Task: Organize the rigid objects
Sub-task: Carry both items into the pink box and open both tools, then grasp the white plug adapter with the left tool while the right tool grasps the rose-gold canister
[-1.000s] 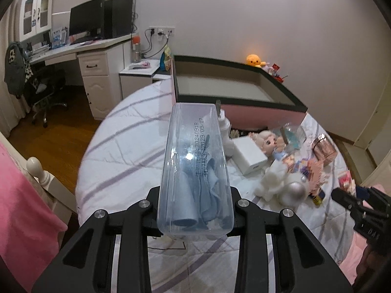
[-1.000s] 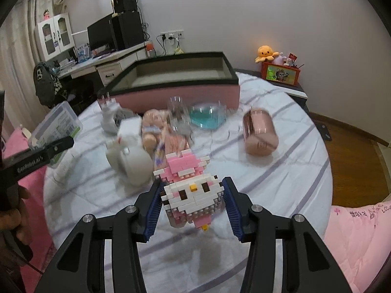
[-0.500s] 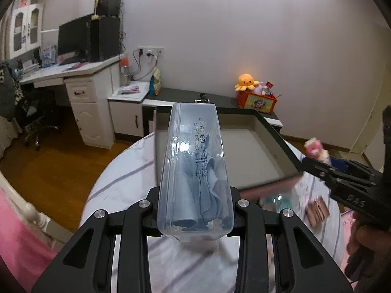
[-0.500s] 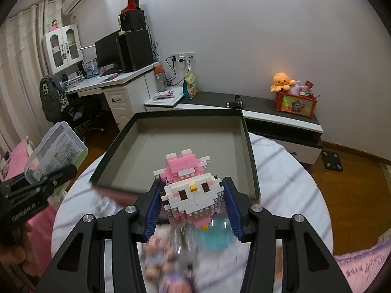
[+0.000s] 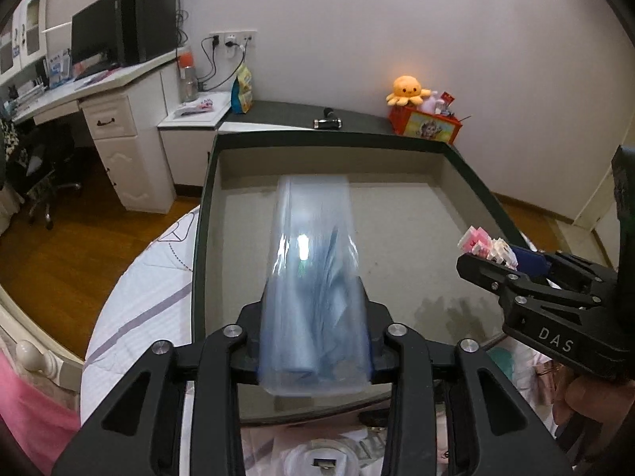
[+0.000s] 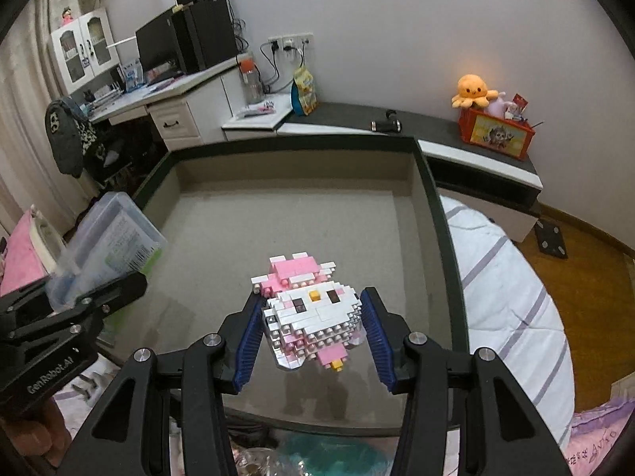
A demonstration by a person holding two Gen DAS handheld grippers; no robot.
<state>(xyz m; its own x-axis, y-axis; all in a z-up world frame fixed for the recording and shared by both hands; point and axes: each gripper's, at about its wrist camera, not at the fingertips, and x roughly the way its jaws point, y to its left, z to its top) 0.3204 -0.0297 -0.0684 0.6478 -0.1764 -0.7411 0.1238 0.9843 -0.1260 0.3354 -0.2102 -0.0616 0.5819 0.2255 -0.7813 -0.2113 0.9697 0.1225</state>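
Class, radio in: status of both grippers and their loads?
Left gripper shut on clear plastic case. Right gripper shut on block figure. Both over empty box. Nothing in the way.

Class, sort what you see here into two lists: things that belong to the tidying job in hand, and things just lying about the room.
Job in hand:
clear case, in left gripper
brick toy, in right gripper
tray, nothing in it

Lying about:
plush octopus
red box
snack bag
bottle
monitor
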